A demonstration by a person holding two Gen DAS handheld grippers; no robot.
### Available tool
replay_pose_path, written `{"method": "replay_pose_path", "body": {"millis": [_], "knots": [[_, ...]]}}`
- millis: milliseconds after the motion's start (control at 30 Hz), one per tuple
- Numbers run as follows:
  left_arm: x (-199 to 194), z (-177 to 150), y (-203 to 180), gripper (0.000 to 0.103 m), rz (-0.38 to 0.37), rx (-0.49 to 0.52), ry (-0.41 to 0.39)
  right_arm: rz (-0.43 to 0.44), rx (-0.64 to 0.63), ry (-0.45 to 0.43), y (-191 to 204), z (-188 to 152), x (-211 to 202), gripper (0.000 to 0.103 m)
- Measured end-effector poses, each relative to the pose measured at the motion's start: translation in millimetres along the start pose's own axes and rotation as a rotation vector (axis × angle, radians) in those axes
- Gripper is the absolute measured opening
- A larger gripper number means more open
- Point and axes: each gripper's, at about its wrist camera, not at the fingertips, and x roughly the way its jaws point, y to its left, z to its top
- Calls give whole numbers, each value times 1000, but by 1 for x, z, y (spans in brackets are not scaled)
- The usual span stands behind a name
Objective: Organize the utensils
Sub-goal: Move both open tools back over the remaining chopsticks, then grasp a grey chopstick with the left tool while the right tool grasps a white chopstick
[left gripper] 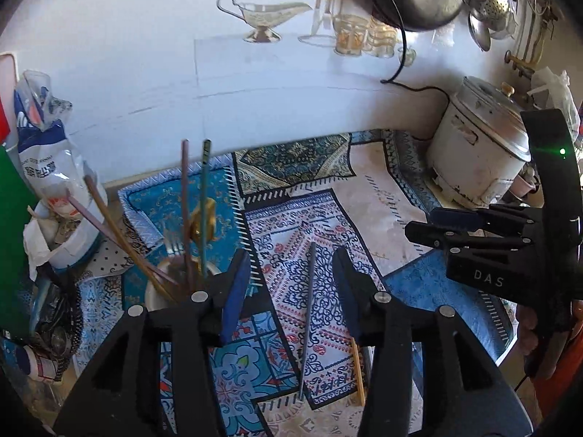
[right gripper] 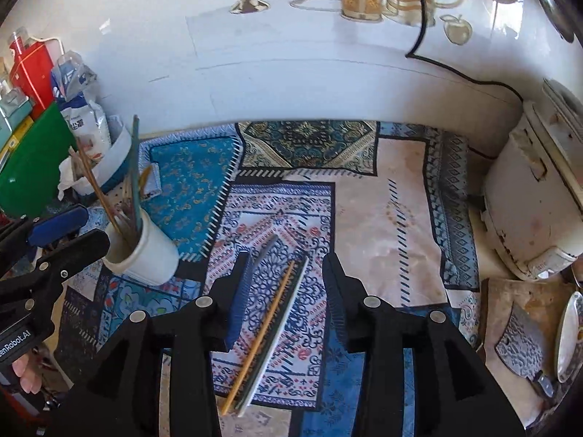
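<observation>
A white cup (right gripper: 149, 258) stands on the patterned cloth (right gripper: 382, 218) and holds several chopsticks and forks. In the left wrist view the cup (left gripper: 155, 291) is just left of my left gripper (left gripper: 290, 258), which is open. A grey chopstick (left gripper: 308, 309) lies on the cloth below its gap, and a wooden chopstick (left gripper: 359, 371) shows beside its right finger. My right gripper (right gripper: 287, 260) is open above a wooden chopstick (right gripper: 262, 335) and a dark chopstick (right gripper: 282, 324) lying side by side. Neither gripper touches them. Each gripper also shows in the other's view: the right gripper (left gripper: 424, 227), the left gripper (right gripper: 78, 227).
A white rice cooker (right gripper: 539, 200) stands at the right, its black cord (right gripper: 455, 69) running along the wall. A cleaver (right gripper: 521, 342) lies on a wooden board beside a plate (right gripper: 568, 335). A food bag (left gripper: 47, 167) and a green board (right gripper: 32, 171) crowd the left.
</observation>
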Motion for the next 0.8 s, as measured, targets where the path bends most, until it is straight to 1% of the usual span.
{"method": "replay_pose_path", "body": {"millis": [100, 233, 367, 433, 533, 633, 800], "knots": [[23, -7, -14, 46, -13, 10, 62, -20, 6, 42, -14, -13, 8, 37], [58, -21, -26, 46, -9, 20, 148, -22, 25, 116, -31, -34, 32, 37], [88, -38, -27, 46, 2, 12, 234, 2, 40, 202, -36, -53, 62, 37], [99, -48, -24, 46, 9, 0, 267, 19, 35, 246, -32, -62, 78, 37], [113, -60, -17, 46, 22, -19, 315, 35, 28, 286, -24, -71, 94, 37], [121, -70, -11, 46, 35, -23, 353, 52, 17, 305, -14, -76, 106, 37], [132, -79, -4, 46, 27, -30, 382, 38, -15, 320, -3, -83, 114, 37]]}}
